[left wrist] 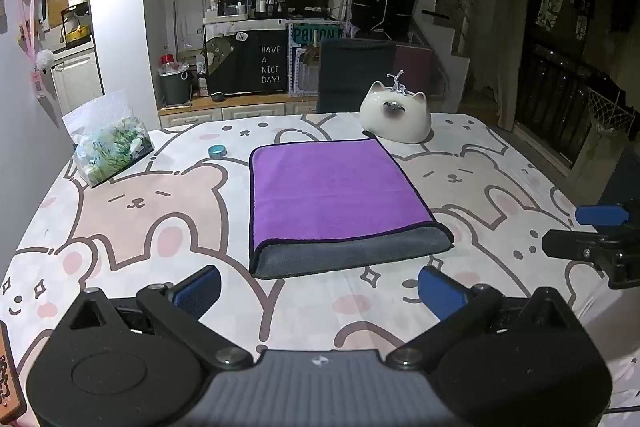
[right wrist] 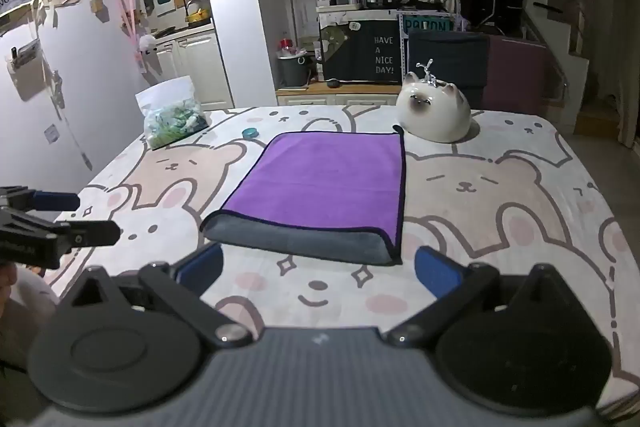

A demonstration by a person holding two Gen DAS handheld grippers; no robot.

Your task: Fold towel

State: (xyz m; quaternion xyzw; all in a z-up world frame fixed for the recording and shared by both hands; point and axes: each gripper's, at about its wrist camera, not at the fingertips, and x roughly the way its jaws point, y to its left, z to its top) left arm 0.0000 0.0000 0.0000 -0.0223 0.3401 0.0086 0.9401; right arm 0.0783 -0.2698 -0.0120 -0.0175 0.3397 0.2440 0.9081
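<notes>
Towel: the towel (left wrist: 340, 191) (right wrist: 320, 183) lies flat near the middle of the table (left wrist: 500, 179) (right wrist: 500, 195), folded over on itself, purple side up, with a grey strip of the under layer showing along the near edge
Towel edges: dark piping runs round the purple layer; the far right corner ends in a small dark tab pointing at the cat-shaped ceramic piece
Left gripper: the left gripper (left wrist: 319, 289) (right wrist: 94, 217) hangs above the table short of the towel's near edge, jaws spread wide, nothing between the blue pads (left wrist: 200, 291)
Right gripper: the right gripper (right wrist: 319, 273) (left wrist: 576, 231) hangs likewise before the near edge, jaws wide apart and empty, blue pads (right wrist: 438, 277) clear of the cloth
Grippers together: each shows at the edge of the other's view, side by side, apart from each other and from the towel
Table cover: a pale cloth printed with pink bears and rabbits
Cat-shaped ceramic piece: the white piece (left wrist: 395, 113) (right wrist: 434, 117) stands just beyond the towel's far right corner, a small metal fitting on top
Bag: a clear plastic bag (left wrist: 110, 143) (right wrist: 174, 119) with green and white contents, hard to make out, sits at the far left
Small round lid: a teal lid (left wrist: 217, 151) (right wrist: 249, 133) rests between the bag and the towel, near the towel's far left corner
</notes>
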